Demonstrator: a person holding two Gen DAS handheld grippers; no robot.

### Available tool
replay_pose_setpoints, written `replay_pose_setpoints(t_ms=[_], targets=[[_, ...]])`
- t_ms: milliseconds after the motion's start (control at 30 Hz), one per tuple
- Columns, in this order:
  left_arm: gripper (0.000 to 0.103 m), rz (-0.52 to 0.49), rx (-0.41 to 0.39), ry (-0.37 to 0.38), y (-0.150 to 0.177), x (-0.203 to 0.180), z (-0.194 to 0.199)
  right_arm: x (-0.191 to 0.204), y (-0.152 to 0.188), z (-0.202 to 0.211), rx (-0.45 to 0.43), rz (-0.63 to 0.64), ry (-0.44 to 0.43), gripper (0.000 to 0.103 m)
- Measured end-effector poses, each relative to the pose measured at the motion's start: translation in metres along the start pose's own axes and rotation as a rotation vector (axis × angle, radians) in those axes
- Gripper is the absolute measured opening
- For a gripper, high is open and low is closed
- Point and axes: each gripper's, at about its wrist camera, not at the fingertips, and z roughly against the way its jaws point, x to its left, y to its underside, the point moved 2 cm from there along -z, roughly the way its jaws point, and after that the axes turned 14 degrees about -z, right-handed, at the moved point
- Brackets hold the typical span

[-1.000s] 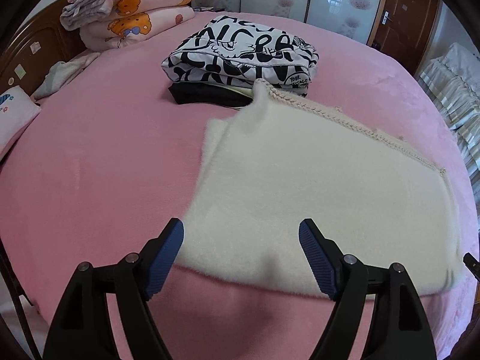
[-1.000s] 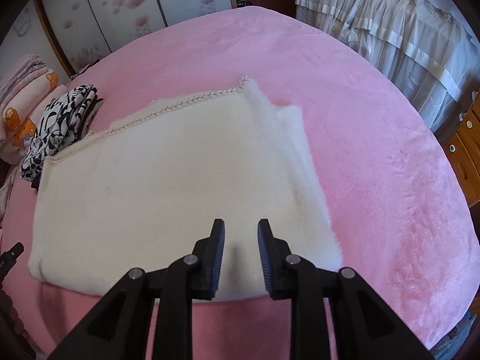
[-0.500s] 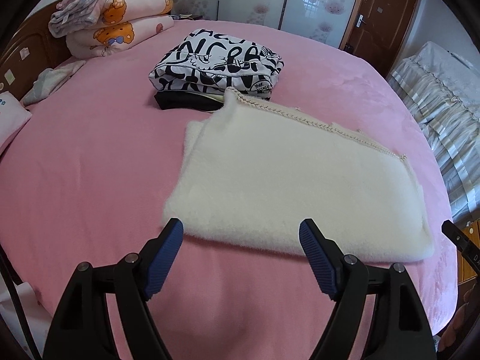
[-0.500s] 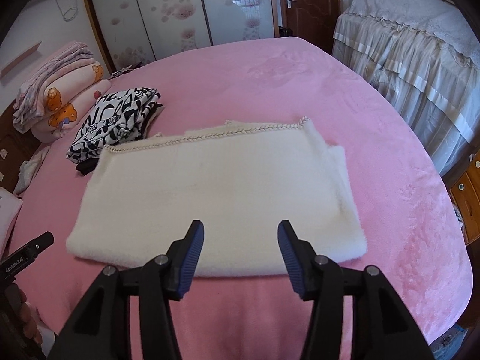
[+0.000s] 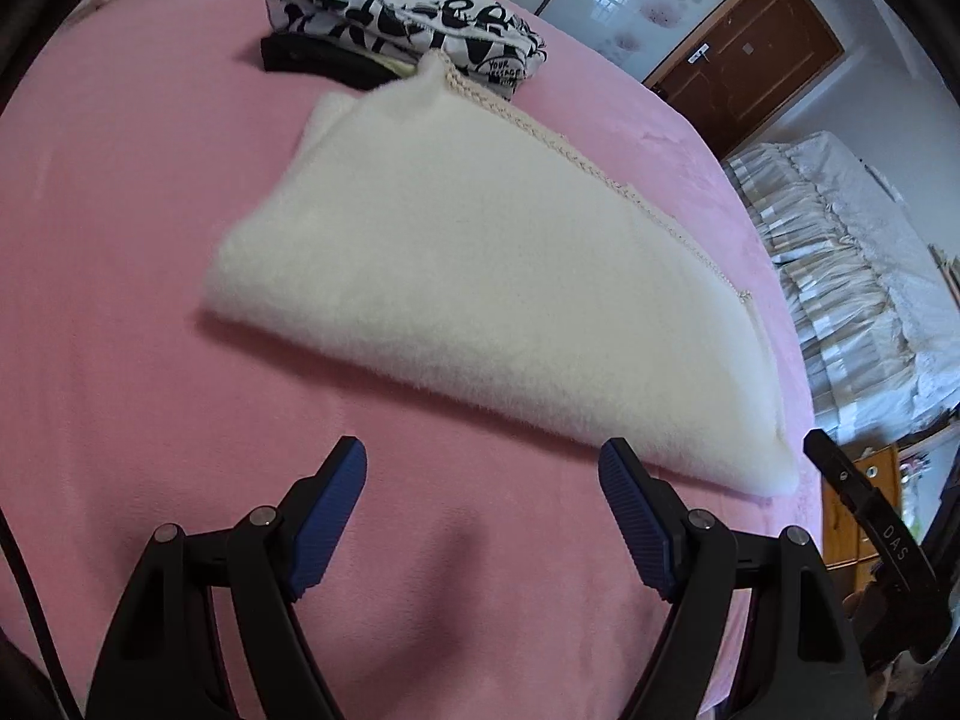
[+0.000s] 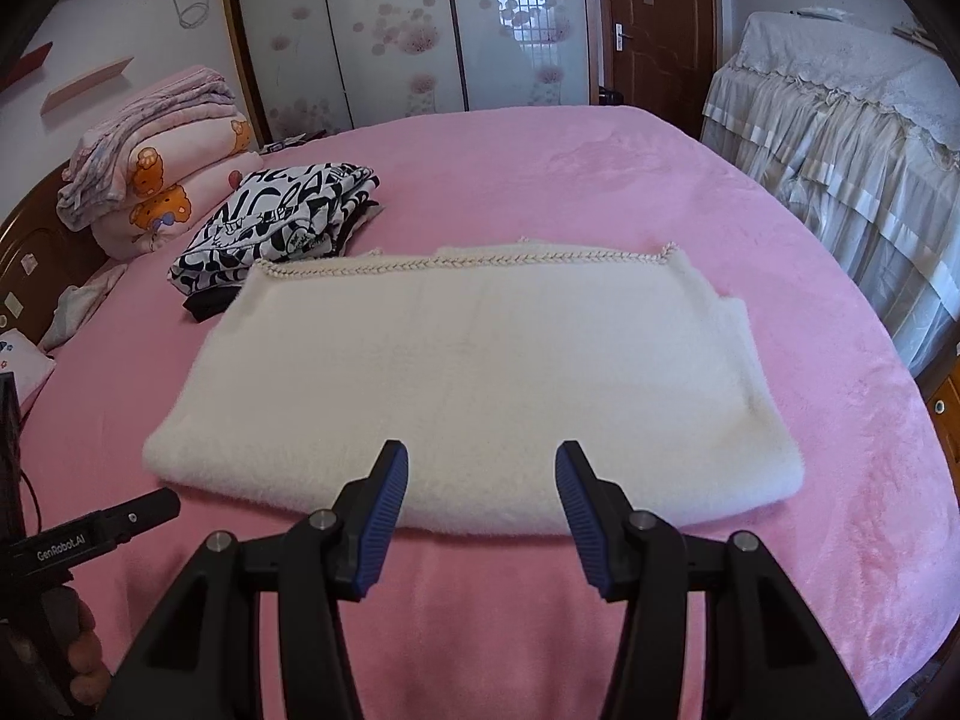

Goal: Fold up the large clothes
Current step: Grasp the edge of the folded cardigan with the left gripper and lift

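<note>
A cream fluffy garment (image 5: 480, 276) (image 6: 480, 372) lies folded into a flat rectangle on the pink bed (image 5: 120, 240), its braided trim along the far edge. My left gripper (image 5: 480, 462) hangs open over bare pink cover, just short of the garment's near left edge, with nothing between its blue pads. Centred on the garment's near fold, my right gripper (image 6: 480, 456) is open too and holds nothing. The left gripper's tip (image 6: 150, 504) also shows at the lower left of the right wrist view, held by a person's hand.
A stack of folded black-and-white clothes (image 5: 408, 18) (image 6: 276, 228) sits just beyond the garment's far left corner. Pink quilts (image 6: 156, 162) are piled against the headboard. Furniture under a lace cover (image 6: 840, 138) stands off the bed's right side.
Both grippers drew back from the garment toward the bed's near edge. The right jaws went from nearly shut to open. The left gripper dropped lower and tilted.
</note>
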Motion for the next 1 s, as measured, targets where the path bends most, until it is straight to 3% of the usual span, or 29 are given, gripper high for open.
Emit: replay_pose_setpoints(t_ms=[233, 333, 600, 733, 800, 833, 867, 933, 1000], targets=[[0.078, 0.136, -0.095, 0.139, -0.003, 0.038, -0.044, -0.002, -0.001, -0.029, 0.027, -0.028, 0.018, 0.051], [0.078, 0.172, -0.141, 0.155, -0.015, 0.049, -0.06, 0.001, -0.002, -0.04, 0.033, -0.028, 0.017, 0.051], [0.078, 0.155, -0.228, 0.092, -0.058, 0.057, -0.093, 0.016, -0.006, -0.073, 0.054, -0.015, 0.01, 0.051], [0.077, 0.237, -0.265, 0.085, -0.072, 0.067, -0.097, 0.027, -0.011, -0.089, 0.036, 0.053, 0.036, 0.051], [0.064, 0.263, -0.282, 0.039, -0.069, 0.068, -0.093, 0.034, -0.016, -0.098, 0.014, 0.096, 0.06, 0.05], [0.047, 0.253, -0.274, -0.012, -0.068, 0.067, -0.092, 0.038, -0.019, -0.102, 0.004, 0.117, 0.064, 0.043], [0.037, 0.235, -0.282, -0.034, -0.064, 0.066, -0.088, 0.042, -0.022, -0.106, -0.002, 0.138, 0.068, 0.032], [0.027, 0.216, -0.314, -0.045, -0.059, 0.065, -0.077, 0.05, -0.026, -0.118, 0.008, 0.168, 0.069, 0.021], [0.023, 0.162, -0.334, -0.089, -0.062, 0.053, -0.066, 0.057, -0.026, -0.13, 0.033, 0.196, 0.061, 0.017]])
